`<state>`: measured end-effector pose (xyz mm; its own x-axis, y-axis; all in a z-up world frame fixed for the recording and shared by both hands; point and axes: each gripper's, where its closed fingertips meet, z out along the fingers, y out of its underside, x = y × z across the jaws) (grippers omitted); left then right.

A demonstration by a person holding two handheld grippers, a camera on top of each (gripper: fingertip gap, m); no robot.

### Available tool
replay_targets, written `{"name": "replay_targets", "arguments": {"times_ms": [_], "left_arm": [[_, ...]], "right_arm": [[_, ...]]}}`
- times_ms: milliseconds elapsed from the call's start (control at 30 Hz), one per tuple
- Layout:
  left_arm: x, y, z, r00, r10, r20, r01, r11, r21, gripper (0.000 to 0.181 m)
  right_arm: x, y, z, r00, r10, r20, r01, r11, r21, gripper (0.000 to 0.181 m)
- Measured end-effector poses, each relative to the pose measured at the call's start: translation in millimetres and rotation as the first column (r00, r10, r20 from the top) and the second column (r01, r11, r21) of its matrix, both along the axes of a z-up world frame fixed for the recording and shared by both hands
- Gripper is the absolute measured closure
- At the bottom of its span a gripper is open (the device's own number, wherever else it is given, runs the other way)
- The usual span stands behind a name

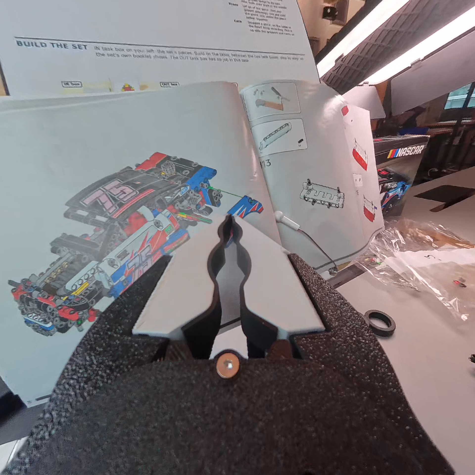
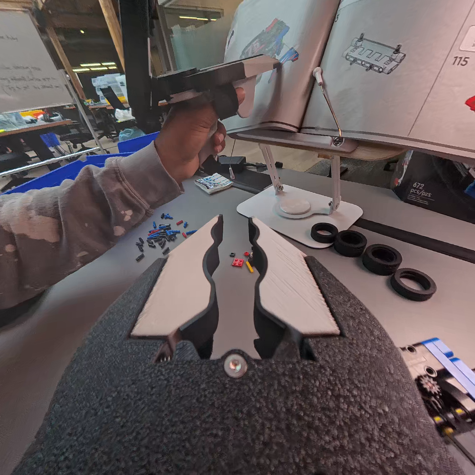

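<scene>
My left gripper [image 1: 228,218] is shut, its tips right at the left page of an open instruction booklet [image 1: 128,144] on a stand, next to a printed blue panel. I cannot tell whether paper is pinched between the tips. The right wrist view shows that gripper [image 2: 276,64] held by a hand [image 2: 190,138], its tip touching the page. My right gripper [image 2: 235,221] is open and empty above the grey table [image 2: 102,282]. Between its fingers lie a small red plate [image 2: 237,262], a yellow piece [image 2: 249,266] and a tiny black piece [image 2: 232,254].
A pile of blue, black and red pins [image 2: 162,235] lies left of my right gripper. Several black tyres [image 2: 380,259] line up to its right by the stand's white base [image 2: 339,213]. A partly built model [image 2: 442,380] is at the lower right. Clear bags [image 1: 424,259] and a tyre [image 1: 380,322] lie right of the booklet. Some 25 centimeters of space lies between my two pairs of fingers. About 20 centimeters separates my right fingertips from the partly built model [image 2: 442,380].
</scene>
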<state>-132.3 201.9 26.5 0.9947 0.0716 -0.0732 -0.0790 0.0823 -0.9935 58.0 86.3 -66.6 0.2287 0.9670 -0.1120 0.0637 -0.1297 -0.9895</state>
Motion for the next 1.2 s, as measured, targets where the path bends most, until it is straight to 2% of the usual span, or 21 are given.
{"name": "replay_targets", "arguments": {"times_ms": [133,300,467,600,733,800,900,1033,1133,1200], "left_arm": [[-3.3,6.9,-5.1,0.999,0.047,-0.018,-0.047,0.999,-0.001,0.181],[-1.8,3.0,-4.9,0.994,0.06,-0.097,-0.06,0.998,-0.001,0.181],[5.0,-18.5,-9.5,0.987,0.012,-0.163,-0.015,1.0,-0.018,0.177],[17.1,-48.2,-12.8,0.988,-0.093,-0.12,0.087,0.995,-0.052,0.173],[31.1,-84.5,-7.5,0.976,-0.204,-0.074,0.2,0.978,-0.06,0.168],[41.0,-103.0,-10.6,0.963,-0.26,-0.068,0.254,0.964,-0.083,0.163],[57.1,-132.3,-22.8,0.939,-0.34,-0.05,0.333,0.936,-0.114,0.159],[74.0,-169.4,-52.9,0.909,-0.415,-0.03,0.403,0.896,-0.189,0.154],[79.9,-194.7,-75.9,0.897,-0.441,-0.005,0.427,0.871,-0.243,0.152],[79.7,-208.4,-87.9,0.899,-0.439,0.001,0.424,0.867,-0.263,0.151]], "right_arm": [[16.9,-2.4,-4.9,1.0,-0.019,-0.01,0.019,1.0,-0.022,0.164],[20.9,-4.9,-8.1,0.999,-0.023,-0.038,0.021,0.999,-0.049,0.165],[39.9,0.0,-0.4,0.996,-0.094,-0.012,0.094,0.994,0.063,0.165],[89.1,23.9,23.5,0.969,-0.245,-0.043,0.249,0.956,0.153,0.163],[174.2,58.9,58.5,0.883,-0.463,-0.077,0.467,0.849,0.248,0.163],[210.4,66.6,61.9,0.85,-0.525,-0.041,0.514,0.811,0.28,0.164],[244.1,70.9,40.3,0.823,-0.561,0.091,0.511,0.8,0.315,0.159],[265.1,71.6,-13.3,0.747,-0.582,0.322,0.454,0.8,0.393,0.147],[265.6,68.9,-44.2,0.702,-0.567,0.431,0.382,0.811,0.444,0.141],[255.1,65.2,-57.8,0.712,-0.528,0.462,0.336,0.835,0.436,0.139]]}}
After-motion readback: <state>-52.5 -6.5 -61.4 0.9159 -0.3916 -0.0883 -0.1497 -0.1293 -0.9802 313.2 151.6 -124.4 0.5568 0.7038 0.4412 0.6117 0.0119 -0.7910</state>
